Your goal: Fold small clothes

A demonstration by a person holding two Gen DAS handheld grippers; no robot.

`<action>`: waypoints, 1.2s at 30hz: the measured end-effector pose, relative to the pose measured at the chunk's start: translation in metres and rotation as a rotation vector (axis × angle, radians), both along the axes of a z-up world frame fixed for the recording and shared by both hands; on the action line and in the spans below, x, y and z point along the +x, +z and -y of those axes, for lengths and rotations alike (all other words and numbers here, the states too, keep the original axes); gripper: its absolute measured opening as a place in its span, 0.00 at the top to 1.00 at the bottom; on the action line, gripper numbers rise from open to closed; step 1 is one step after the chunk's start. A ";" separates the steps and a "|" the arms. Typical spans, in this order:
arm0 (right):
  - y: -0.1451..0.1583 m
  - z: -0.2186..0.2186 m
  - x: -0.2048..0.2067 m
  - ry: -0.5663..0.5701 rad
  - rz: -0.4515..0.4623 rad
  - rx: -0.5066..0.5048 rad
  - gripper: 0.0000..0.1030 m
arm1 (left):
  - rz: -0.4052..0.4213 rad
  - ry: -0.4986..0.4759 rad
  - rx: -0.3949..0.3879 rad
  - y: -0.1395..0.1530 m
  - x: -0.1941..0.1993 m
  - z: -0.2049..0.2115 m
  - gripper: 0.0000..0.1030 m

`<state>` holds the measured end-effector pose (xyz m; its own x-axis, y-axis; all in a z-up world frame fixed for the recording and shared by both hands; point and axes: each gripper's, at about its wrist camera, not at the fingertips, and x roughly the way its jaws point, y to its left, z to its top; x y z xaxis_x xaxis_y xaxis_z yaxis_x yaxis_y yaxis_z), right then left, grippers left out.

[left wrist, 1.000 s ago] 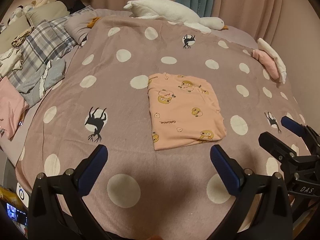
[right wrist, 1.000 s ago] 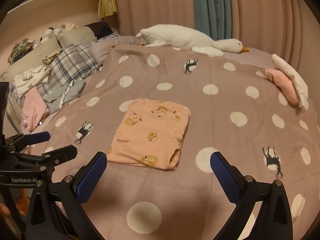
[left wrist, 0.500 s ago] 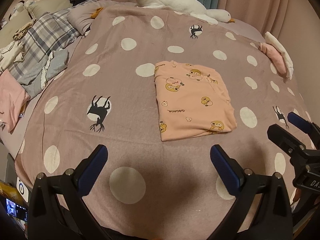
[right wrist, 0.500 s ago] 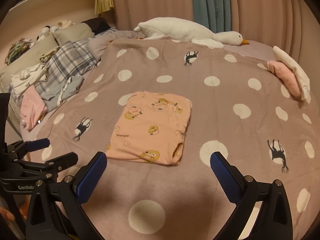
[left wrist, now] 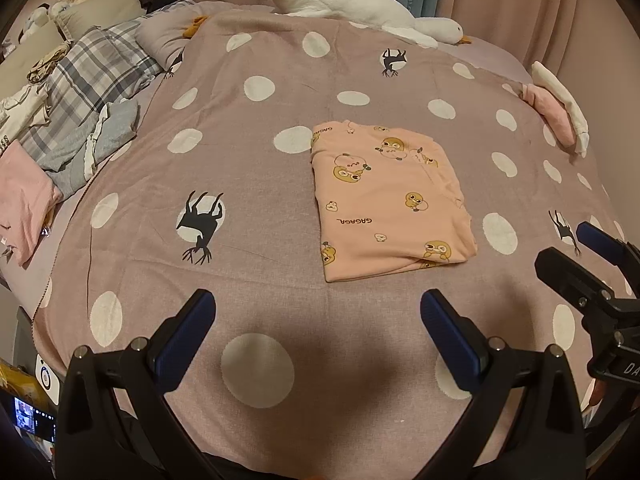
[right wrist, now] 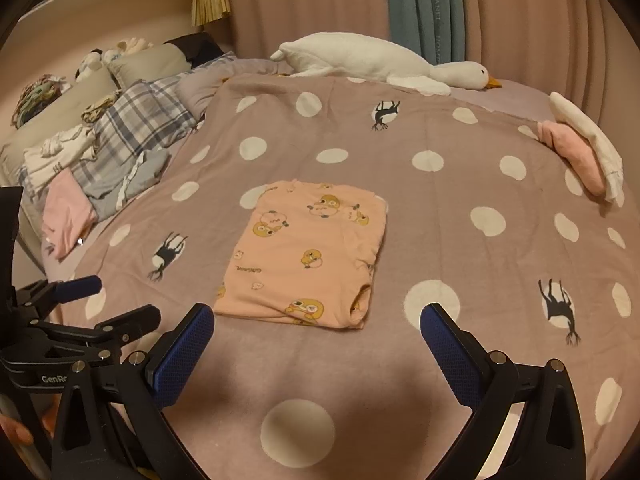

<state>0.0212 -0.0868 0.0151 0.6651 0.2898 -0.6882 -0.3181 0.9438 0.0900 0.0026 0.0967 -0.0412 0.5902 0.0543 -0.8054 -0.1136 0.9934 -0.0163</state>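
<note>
Clothes pile (left wrist: 52,120) at bed's left edge. Left claw (left wrist: 318,322) wide open, empty, above blanket (left wrist: 256,184) — folded peach shirt (left wrist: 390,200) lies flat mid-bed, just beyond. Right claw (right wrist: 316,332) open, empty too.

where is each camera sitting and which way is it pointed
Left wrist: sits on the left gripper, low over the near edge of the polka-dot blanket, facing the folded peach garment; its own open jaws show, with the right gripper at the right edge.
Right wrist: sits on the right gripper, facing the same garment; its open jaws show, with the left gripper at the left edge.
Shared: garment, blanket, plush goose by the curtains.
</note>
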 end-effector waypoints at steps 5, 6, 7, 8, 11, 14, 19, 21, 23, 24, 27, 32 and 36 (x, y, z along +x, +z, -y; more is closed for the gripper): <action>0.000 -0.001 0.001 0.001 -0.004 0.008 0.01 | 0.003 -0.002 0.002 0.000 -0.001 0.001 0.00; 0.000 -0.002 0.000 0.001 -0.005 0.008 0.01 | 0.004 -0.003 0.003 0.000 -0.001 0.000 0.01; 0.000 -0.002 0.001 0.002 -0.004 0.007 0.01 | 0.003 -0.003 0.003 0.000 -0.001 0.000 0.00; 0.000 -0.002 0.001 0.001 -0.004 0.006 0.01 | 0.003 -0.003 0.002 0.000 -0.001 0.000 0.00; 0.000 -0.002 0.001 0.004 -0.006 0.007 0.01 | 0.003 -0.003 0.004 0.000 -0.001 0.000 0.00; 0.000 -0.002 0.001 0.004 -0.006 0.006 0.01 | 0.003 -0.003 0.005 0.001 -0.001 0.000 0.00; 0.000 -0.002 0.002 0.006 -0.007 0.007 0.01 | 0.003 -0.003 0.006 0.001 -0.001 0.000 0.00; 0.000 -0.002 0.002 0.006 -0.007 0.007 0.01 | 0.003 -0.004 0.005 0.001 -0.001 0.000 0.00; 0.000 -0.002 0.001 0.004 -0.008 0.006 0.01 | 0.004 -0.003 0.007 0.001 -0.002 0.000 0.01; 0.000 -0.002 0.001 0.004 -0.008 0.007 0.01 | 0.004 -0.003 0.006 0.001 -0.001 0.000 0.00; 0.000 -0.003 0.002 0.007 -0.007 0.006 0.01 | 0.003 -0.003 0.006 0.001 -0.001 0.000 0.00; 0.000 -0.003 0.002 0.005 -0.008 0.006 0.01 | 0.003 -0.003 0.005 0.001 -0.002 0.000 0.00; 0.001 -0.003 0.002 0.007 -0.008 0.007 0.01 | 0.004 -0.007 0.009 0.003 -0.002 0.000 0.00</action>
<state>0.0232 -0.0840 0.0157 0.6573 0.2988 -0.6918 -0.3236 0.9410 0.0989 0.0009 0.0971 -0.0386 0.5936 0.0570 -0.8027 -0.1064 0.9943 -0.0081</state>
